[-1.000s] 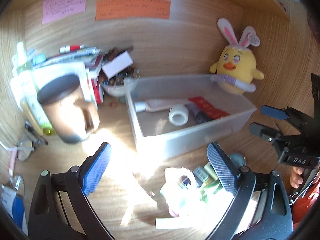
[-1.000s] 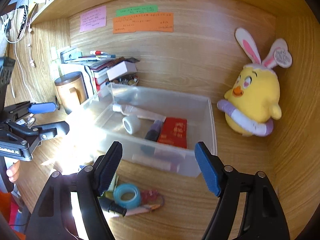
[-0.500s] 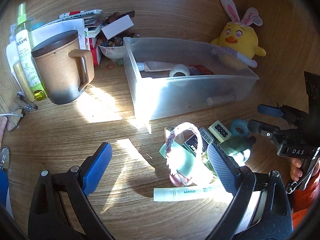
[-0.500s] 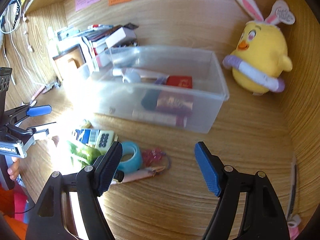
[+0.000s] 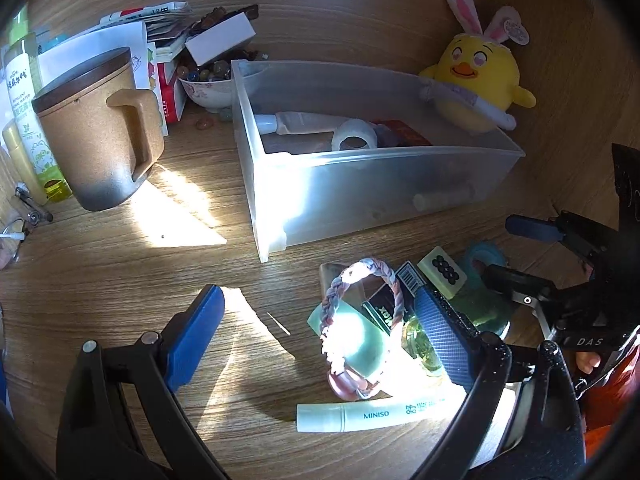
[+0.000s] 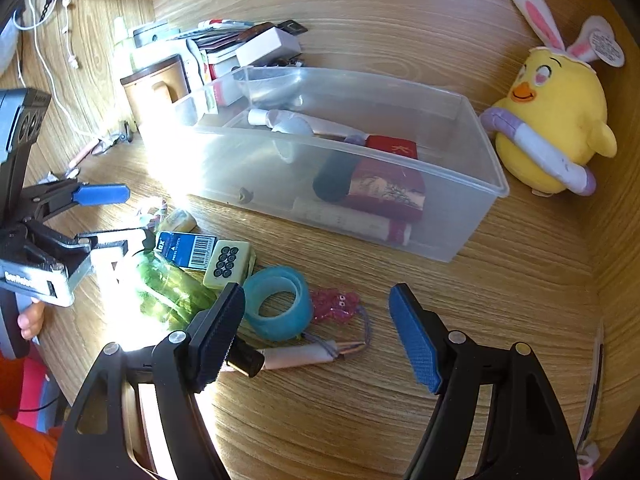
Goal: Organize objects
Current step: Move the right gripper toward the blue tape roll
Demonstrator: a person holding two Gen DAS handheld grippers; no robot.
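A clear plastic bin (image 5: 360,184) (image 6: 472,184) holds a tube, a white tape roll (image 5: 354,140), a red pouch (image 6: 386,184) and other small items. In front of it lies a heap of loose things: a braided bracelet (image 5: 360,280), a MINISO tube (image 5: 376,414), a mahjong tile (image 6: 228,264), a blue box (image 6: 186,248), a green bottle (image 6: 172,292), a blue tape roll (image 6: 278,308) and a pink charm (image 6: 334,304). My left gripper (image 5: 320,336) is open just above the heap's left side. My right gripper (image 6: 320,336) is open over the tape roll and charm.
A brown lidded mug (image 5: 96,128), a bowl of stones (image 5: 204,84), stacked books and bottles stand at the back left. A yellow plush chick (image 6: 552,120) sits to the right of the bin. Wooden walls close the back and right.
Both grippers have pulled back and tilted down from the bin toward the heap of loose objects in front of it. Both stay open.
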